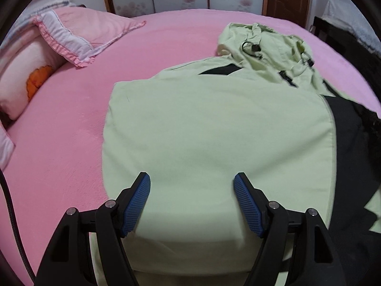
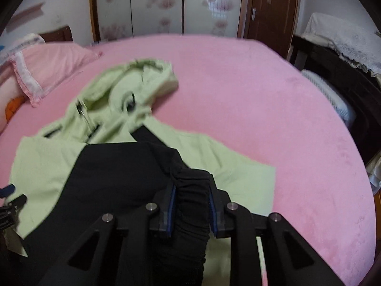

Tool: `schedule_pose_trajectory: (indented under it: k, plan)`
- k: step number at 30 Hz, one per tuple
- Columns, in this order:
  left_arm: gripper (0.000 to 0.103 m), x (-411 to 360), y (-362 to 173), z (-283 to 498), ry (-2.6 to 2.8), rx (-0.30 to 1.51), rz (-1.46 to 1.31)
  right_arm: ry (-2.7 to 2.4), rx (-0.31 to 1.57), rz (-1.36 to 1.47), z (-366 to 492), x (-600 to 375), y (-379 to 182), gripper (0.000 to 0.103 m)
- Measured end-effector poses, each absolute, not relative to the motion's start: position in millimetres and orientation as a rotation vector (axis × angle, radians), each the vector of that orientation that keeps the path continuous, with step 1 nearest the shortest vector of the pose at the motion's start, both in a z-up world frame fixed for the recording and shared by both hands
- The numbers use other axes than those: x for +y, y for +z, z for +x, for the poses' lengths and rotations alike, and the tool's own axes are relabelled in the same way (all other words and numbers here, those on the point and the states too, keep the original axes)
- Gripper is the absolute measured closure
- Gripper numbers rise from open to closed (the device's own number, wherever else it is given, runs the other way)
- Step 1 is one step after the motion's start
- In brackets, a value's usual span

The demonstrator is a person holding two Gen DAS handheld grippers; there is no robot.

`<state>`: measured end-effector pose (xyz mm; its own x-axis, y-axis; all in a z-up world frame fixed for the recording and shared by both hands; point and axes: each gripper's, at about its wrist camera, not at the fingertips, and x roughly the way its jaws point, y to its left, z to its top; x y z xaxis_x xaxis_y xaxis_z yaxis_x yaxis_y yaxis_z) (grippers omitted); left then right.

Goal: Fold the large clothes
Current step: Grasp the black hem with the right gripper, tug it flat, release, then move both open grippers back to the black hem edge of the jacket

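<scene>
Between the blue ribbed pads of the right tongs [image 2: 192,205] sits the gathered elastic cuff of a black sleeve [image 2: 193,197], pinched firmly from both sides. That sleeve belongs to a large pale-green hooded jacket with black panels [image 1: 214,131], which lies spread on the pink plush bed [image 1: 71,119]. Beyond the right tongs the black sleeve runs forward and to their left across the green body, with the crumpled green hood [image 2: 142,81] farther ahead, its toggles and cords showing. Off to the right of these tongs a green panel lies flat on the bed, not yet turned in.

The left tongs [image 1: 192,186] hang released just above the smooth green body of the jacket, pads well apart with nothing between them; whether the tips touch the cloth I cannot tell. To their right the black fabric drapes over the jacket's edge; far ahead and left lies a pink frilled pillow [image 1: 78,31].

By my judgement the step in hand is folding the sleeve inward across the torso. Next, the right tongs would need to carry the cuff over the body and lay it flat, while the left tongs press or pin the green cloth so it does not drag along.
</scene>
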<state>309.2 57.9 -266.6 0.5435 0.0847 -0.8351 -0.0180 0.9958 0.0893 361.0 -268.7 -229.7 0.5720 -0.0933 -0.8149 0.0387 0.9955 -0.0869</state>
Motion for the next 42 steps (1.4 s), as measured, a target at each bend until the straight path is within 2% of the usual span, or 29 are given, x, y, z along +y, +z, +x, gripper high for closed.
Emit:
schedule_pose_trajectory:
  k: [4,6,12,16,25,32,38,42]
  plan:
    - [0.026,60.2,-273.3,312.3,0.092,0.996,0.071,-0.121,0.991,-0.097,357.9,-265.4,-245.4,0.065]
    - [0.025,64.0,-273.5,313.9,0.092,1.004,0.051,-0.144,0.992,-0.101,352.5,-267.8,-243.3,0.055]
    - [0.025,66.8,-251.6,303.7,0.062,1.021,0.040,-0.161,0.981,-0.070,330.3,-269.4,-217.8,0.054]
    - [0.012,74.4,-221.3,283.1,0.026,0.991,0.000,-0.127,0.924,-0.013,303.5,-272.5,-185.1,0.054]
    - [0.011,121.0,-135.3,231.2,0.012,0.927,-0.117,-0.077,0.814,0.104,245.5,-278.7,-103.4,0.054]
    - [0.009,153.9,-71.2,180.3,0.066,0.846,-0.121,-0.066,0.738,0.082,191.3,-273.7,-55.6,0.054]
    - [0.008,152.3,-33.4,128.3,0.042,0.781,-0.097,-0.020,0.688,0.147,148.0,-273.4,-27.5,0.054]
    - [0.002,145.5,-18.8,94.9,0.036,0.747,-0.093,-0.006,0.654,0.157,119.0,-268.5,-14.9,0.050]
